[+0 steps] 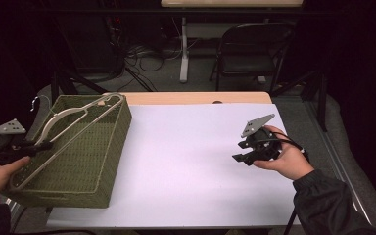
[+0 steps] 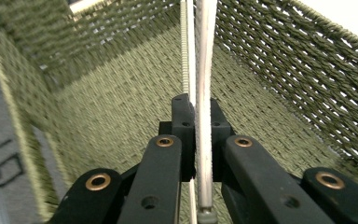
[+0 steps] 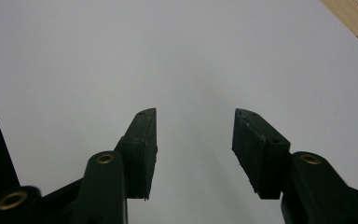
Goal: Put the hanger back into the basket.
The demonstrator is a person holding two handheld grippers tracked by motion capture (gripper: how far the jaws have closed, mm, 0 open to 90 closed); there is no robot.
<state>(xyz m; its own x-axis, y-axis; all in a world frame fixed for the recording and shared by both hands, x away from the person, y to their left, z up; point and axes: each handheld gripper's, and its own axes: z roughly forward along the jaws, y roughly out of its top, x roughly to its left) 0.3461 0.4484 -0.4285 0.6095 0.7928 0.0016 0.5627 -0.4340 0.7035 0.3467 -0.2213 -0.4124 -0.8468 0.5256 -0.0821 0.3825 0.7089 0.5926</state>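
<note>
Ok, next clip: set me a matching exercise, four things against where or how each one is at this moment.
Things:
1. coat hanger
2. woven basket
3. left gripper
4. right gripper

States:
A. open, nothing between the jaws, over the white sheet
B. olive green, at the table's left edge
C. pale, lying slanted across the basket's top
D. clamped shut on a thin pale bar

Pairs: 1-C, 2-B, 3-D, 4-A

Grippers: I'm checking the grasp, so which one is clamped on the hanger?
The left gripper, shut on the hanger over the basket; the right gripper is open.
</note>
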